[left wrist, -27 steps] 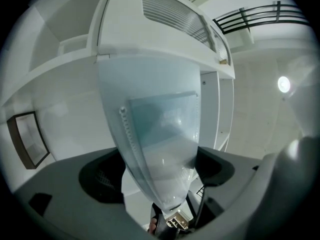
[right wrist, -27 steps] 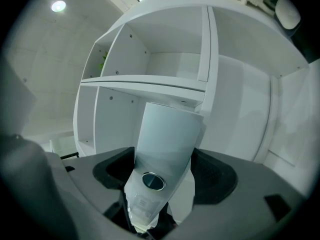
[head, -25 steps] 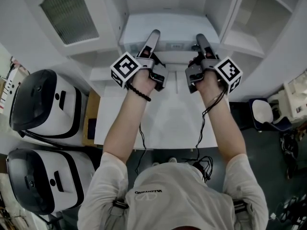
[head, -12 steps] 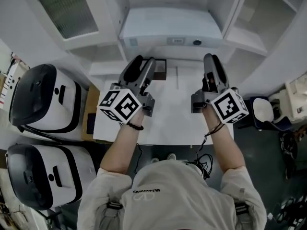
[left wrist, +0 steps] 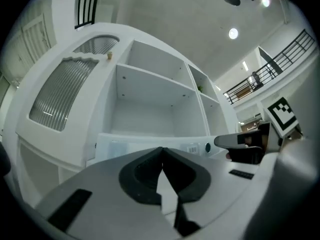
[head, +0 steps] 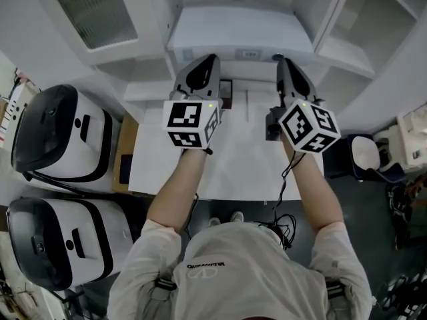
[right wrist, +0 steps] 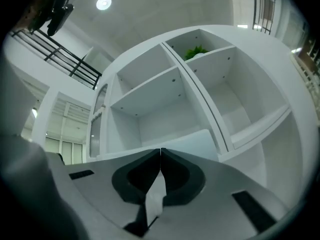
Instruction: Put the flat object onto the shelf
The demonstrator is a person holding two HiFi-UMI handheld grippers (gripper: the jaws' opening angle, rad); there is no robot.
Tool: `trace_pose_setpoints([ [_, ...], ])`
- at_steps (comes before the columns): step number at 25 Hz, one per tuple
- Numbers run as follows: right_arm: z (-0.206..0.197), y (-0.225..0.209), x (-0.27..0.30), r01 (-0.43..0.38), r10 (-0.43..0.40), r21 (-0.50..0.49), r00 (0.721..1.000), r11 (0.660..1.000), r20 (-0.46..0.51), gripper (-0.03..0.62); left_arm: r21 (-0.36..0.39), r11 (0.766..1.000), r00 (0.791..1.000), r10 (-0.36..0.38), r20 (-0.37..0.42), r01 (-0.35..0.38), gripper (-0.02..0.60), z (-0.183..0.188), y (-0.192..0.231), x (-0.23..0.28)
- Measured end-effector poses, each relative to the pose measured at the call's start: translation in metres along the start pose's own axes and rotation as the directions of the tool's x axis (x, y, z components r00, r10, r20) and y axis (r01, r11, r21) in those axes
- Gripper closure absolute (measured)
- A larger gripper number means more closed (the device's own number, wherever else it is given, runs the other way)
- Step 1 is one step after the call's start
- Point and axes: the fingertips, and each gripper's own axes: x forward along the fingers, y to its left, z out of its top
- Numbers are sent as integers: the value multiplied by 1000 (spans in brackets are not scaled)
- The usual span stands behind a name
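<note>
Seeing flat object [head: 240, 35] apparently shelved at 12 o'clock: L gripper [head: 211, 59] & R gripper [head: 281, 59] jaws just closed, empty; retreat w/o nudging.

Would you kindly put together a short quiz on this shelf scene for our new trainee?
1. True or false: the flat white box rests inside the white shelf unit.
2. What do the left gripper and the right gripper hold? A) the box B) a cable C) nothing
3. Fill in: the two white-and-black rounded appliances stand on the person's ____ side.

Key
1. True.
2. C: both pairs of jaws have just closed, with nothing between them.
3. left
</note>
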Motion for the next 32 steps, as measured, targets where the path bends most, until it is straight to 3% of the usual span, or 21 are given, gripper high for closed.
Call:
trace_pose_setpoints([
  [14,-2,-25,41,37,-37,70,999,997,-4,580,-85,996,1000,26,7,-26,577,-9,17,40],
  [32,-4,-35,64,52,-52,102,999,993,-6,580,-104,994,1000,29,6,-28,577,-15,30,66],
])
